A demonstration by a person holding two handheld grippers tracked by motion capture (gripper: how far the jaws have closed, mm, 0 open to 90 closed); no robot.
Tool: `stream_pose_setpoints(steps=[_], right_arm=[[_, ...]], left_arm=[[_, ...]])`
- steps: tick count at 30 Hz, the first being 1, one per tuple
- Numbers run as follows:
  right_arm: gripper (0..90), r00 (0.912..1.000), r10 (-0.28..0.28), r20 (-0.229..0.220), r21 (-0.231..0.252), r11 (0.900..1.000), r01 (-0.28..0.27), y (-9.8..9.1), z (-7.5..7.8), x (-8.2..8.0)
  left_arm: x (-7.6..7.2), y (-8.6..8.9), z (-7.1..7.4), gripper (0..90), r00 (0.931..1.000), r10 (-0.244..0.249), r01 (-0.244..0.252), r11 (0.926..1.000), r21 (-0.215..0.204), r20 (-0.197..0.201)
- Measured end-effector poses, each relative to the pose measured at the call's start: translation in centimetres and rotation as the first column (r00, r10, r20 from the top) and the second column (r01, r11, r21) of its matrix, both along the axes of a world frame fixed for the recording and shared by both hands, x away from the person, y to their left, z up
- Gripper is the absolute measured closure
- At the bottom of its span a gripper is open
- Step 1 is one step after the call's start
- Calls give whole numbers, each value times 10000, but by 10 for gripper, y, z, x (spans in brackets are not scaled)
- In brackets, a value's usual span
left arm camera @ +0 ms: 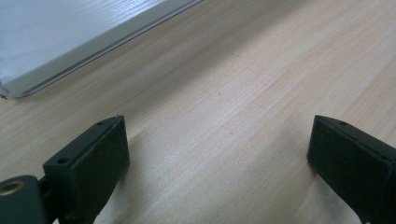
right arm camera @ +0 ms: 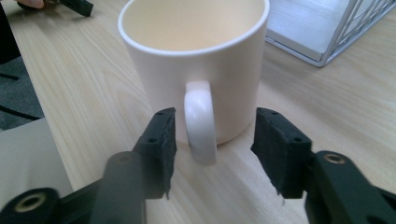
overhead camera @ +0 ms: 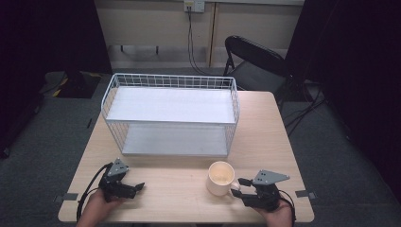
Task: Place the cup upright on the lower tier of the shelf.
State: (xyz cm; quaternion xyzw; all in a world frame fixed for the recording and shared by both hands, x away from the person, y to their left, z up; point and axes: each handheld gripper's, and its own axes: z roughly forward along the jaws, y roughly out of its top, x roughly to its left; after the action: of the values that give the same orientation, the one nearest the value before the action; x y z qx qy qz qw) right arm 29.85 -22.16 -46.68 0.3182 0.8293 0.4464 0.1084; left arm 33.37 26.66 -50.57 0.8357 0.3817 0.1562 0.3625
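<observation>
A: Right gripper (right arm camera: 212, 149) first. Its fingers (right arm camera: 161, 140) stand apart, one on each side of the mug's handle (right arm camera: 201, 121), with nothing clamped yet. The handle runs upright and points straight back between them.

B: So the mug (right arm camera: 196, 60) sits dead ahead of those fingers?

A: Yes, upright on the counter (overhead camera: 175, 189), mouth up, and I'd say empty; the inside shows bare cream wall. A squeeze on the handle looks like the next call.

B: And the other hand?

A: The left gripper (overhead camera: 132, 188) lies well to the left of the mug, fingers (left arm camera: 93, 158) spread wide over bare wood, holding nothing. The right one is clearly nearer.

B: Beyond the mug?

A: The wire rack (overhead camera: 170, 116) stands behind the mug, both shelves bare.
</observation>
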Motion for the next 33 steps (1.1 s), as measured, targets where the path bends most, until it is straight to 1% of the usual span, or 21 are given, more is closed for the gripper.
stream_pose_setpoints(steps=[1, 4, 8, 12, 15, 17, 21, 24, 28, 31, 33], right_arm=[[542, 10000, 11, 31, 39, 10000, -11, 0, 1, 0], [597, 9998, 77, 167, 123, 9999, -79, 3, 4, -1], [650, 9998, 18, 189, 27, 10000, -18, 5, 5, -2], [675, 9998, -76, 158, 6, 10000, 76, 4, 5, -2], [687, 9999, -45, 120, 46, 10000, 44, 3, 5, -1], [716, 10000, 9, 91, 14, 10000, -9, 4, 5, -2], [729, 9999, 50, 119, -94, 9999, -48, 6, 4, -2], [768, 9999, 82, 91, -71, 9999, -82, 6, 4, -1], [776, 9999, 109, 116, -197, 9997, -107, 6, 5, -1], [791, 9995, 220, 232, -331, 9992, -212, 8, 6, 0], [797, 9992, 355, 202, -356, 9988, -348, 9, 6, 0]], left_arm=[[0, 0, 0, 50, 10000, -2, 2, 10000, 1, 1], [0, 0, 0, 50, 10000, -2, 2, 10000, -1, 0], [0, 0, 0, 51, 10000, -3, 3, 10000, 3, 1], [0, 0, 0, 51, 10000, 0, 0, 10000, 0, 0], [0, 0, 0, 51, 10000, -4, 4, 10000, 2, -1], [0, 0, 0, 51, 10000, -3, 3, 10000, 0, 0], [0, 0, 0, 50, 10000, -1, 1, 10000, 1, -1], [0, 0, 0, 51, 10000, -2, 2, 10000, 2, -1], [0, 0, 0, 51, 10000, -1, 1, 10000, 2, 1], [0, 0, 0, 51, 10000, 0, 0, 10000, -3, -2], [0, 0, 0, 50, 10000, 0, 0, 10000, 0, -1]])
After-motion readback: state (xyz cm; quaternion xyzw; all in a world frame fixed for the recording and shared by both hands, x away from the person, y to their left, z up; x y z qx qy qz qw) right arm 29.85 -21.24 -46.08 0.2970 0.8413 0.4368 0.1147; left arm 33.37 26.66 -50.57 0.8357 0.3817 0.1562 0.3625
